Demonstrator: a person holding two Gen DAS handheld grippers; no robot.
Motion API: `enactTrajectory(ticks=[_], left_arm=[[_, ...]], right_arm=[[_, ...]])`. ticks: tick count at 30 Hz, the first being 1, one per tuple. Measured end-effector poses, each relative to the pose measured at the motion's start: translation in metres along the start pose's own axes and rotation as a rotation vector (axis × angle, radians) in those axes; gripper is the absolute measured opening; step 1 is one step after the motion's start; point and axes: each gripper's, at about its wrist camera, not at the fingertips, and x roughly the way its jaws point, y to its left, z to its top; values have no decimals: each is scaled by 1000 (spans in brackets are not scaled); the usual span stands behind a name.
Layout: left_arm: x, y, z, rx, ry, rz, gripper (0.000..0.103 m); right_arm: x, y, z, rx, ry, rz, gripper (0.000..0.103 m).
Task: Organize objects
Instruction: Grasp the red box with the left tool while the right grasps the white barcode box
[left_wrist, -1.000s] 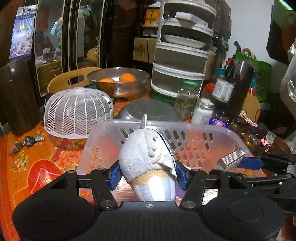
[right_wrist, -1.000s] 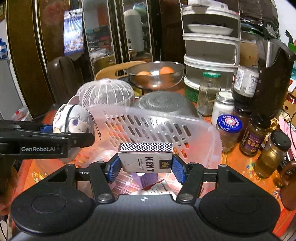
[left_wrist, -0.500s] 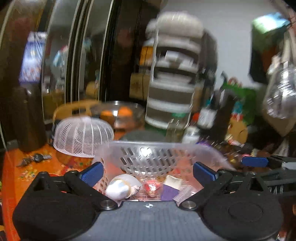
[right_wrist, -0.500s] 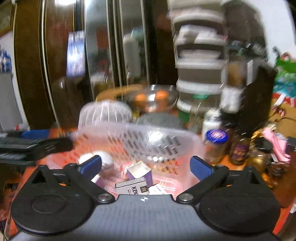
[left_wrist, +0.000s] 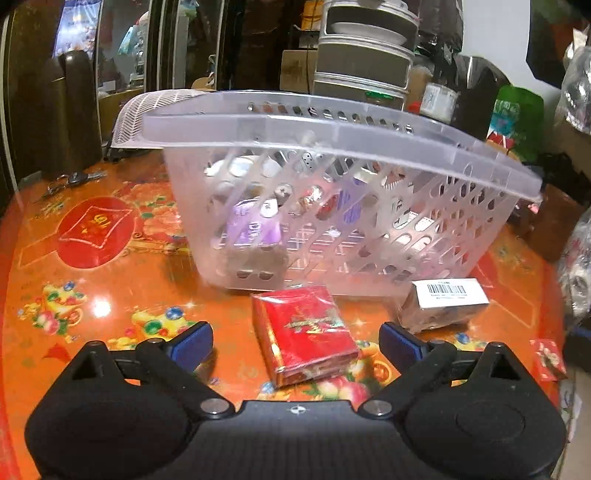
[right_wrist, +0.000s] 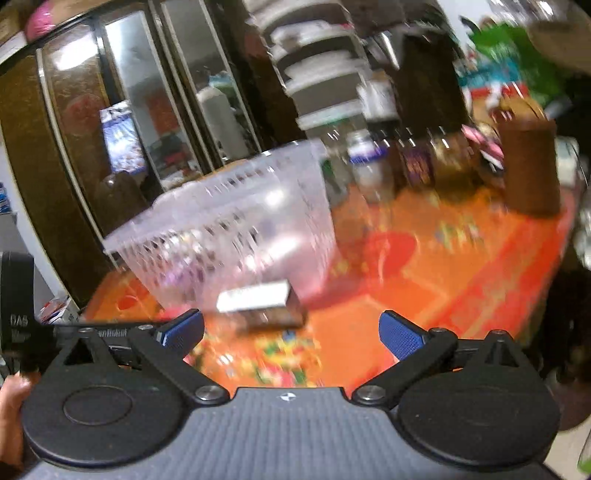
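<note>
A clear plastic basket (left_wrist: 332, 147) stands on the orange table and holds several small items, among them a white plush toy and purple packs. A red box (left_wrist: 306, 334) lies on the table in front of it. My left gripper (left_wrist: 295, 341) is open and low, one finger on each side of the red box, not touching it. A wrapped packet with a barcode label (left_wrist: 441, 304) lies to its right. In the blurred right wrist view the basket (right_wrist: 229, 229) is ahead at left and the labelled packet (right_wrist: 258, 302) lies just beyond my open, empty right gripper (right_wrist: 291, 332).
A white mesh food cover (left_wrist: 147, 114) stands behind the basket. Keys (left_wrist: 70, 181) lie at the far left. Stacked grey containers (left_wrist: 365, 55) and jars stand at the back. A brown cylinder (right_wrist: 532, 166) and several jars (right_wrist: 369, 162) stand at the right. A small red packet (left_wrist: 550, 360) lies by the table's right edge.
Both grippers opened and let the plush toy and the cigarette pack fall into the basket. Both then pulled back and dropped low to the table in front of the basket.
</note>
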Motion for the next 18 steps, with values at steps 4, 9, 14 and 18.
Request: enactTrajectory(ticks=[4, 9, 14, 18], left_arm=[[14, -10, -4, 22, 22, 44, 98], [12, -13, -3, 32, -7, 101, 66], [7, -9, -3, 30, -21, 84, 53], [-3, 2, -3, 24, -59, 93, 53]], right_arm=[[4, -11, -9, 41, 28, -25, 103], [7, -12, -12, 50, 31, -21, 103], [21, -2, -7, 19, 49, -16, 103], [41, 18, -3, -45, 94, -38, 103]])
